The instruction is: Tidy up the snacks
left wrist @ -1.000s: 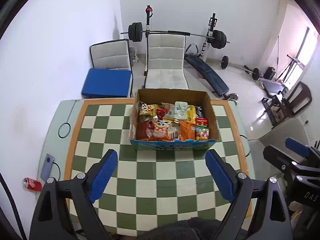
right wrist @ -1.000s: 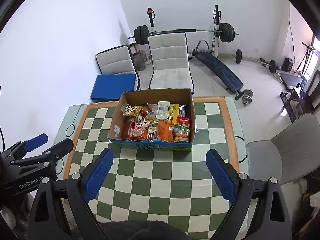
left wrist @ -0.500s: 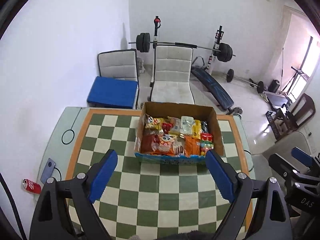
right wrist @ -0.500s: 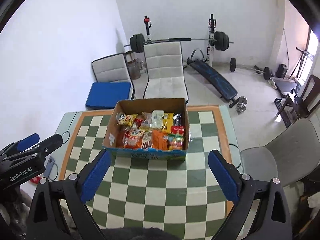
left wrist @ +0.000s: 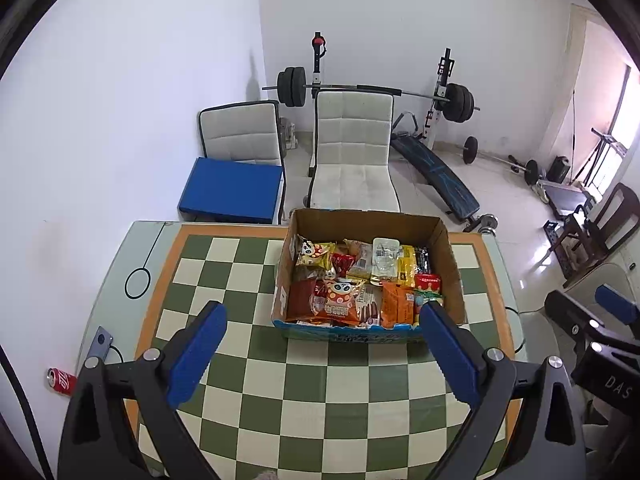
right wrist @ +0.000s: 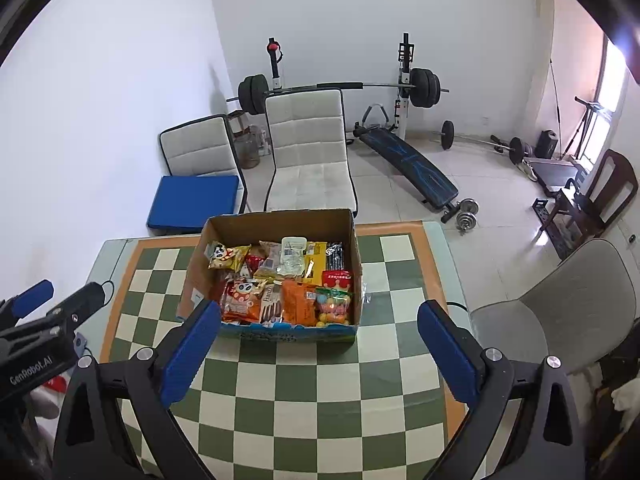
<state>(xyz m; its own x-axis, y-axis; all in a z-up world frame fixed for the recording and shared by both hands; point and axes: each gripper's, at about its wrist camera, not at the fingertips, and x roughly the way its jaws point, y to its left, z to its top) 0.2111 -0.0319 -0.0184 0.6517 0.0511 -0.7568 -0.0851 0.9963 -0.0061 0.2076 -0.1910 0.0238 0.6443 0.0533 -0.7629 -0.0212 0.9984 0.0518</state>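
An open cardboard box (left wrist: 452, 264) stands on the far half of the green-and-cream checkered table (left wrist: 320, 400). It is packed with snack packets, among them a panda-print pack (left wrist: 340, 300), an orange pack (left wrist: 396, 304) and a clear tray (left wrist: 384, 258). My left gripper (left wrist: 321, 310) hovers over the near half of the table short of the box, its jaws opening with nothing between them. The same box (right wrist: 280, 220) fills the middle of the right wrist view. My right gripper (right wrist: 319, 307) hangs open and empty before it, to the right of the left gripper (right wrist: 40, 312).
A red can (left wrist: 60, 380) lies on the floor left of the table. A small grey device (left wrist: 100, 342) with a cable sits on the table's left edge. Two white chairs (left wrist: 352, 160) and a blue cushion (left wrist: 232, 188) stand behind the table, a grey chair (right wrist: 560, 312) at its right.
Both grippers have drifted toward the box, which now sits lower and slightly larger in both views. The left jaws stand wider apart than before.
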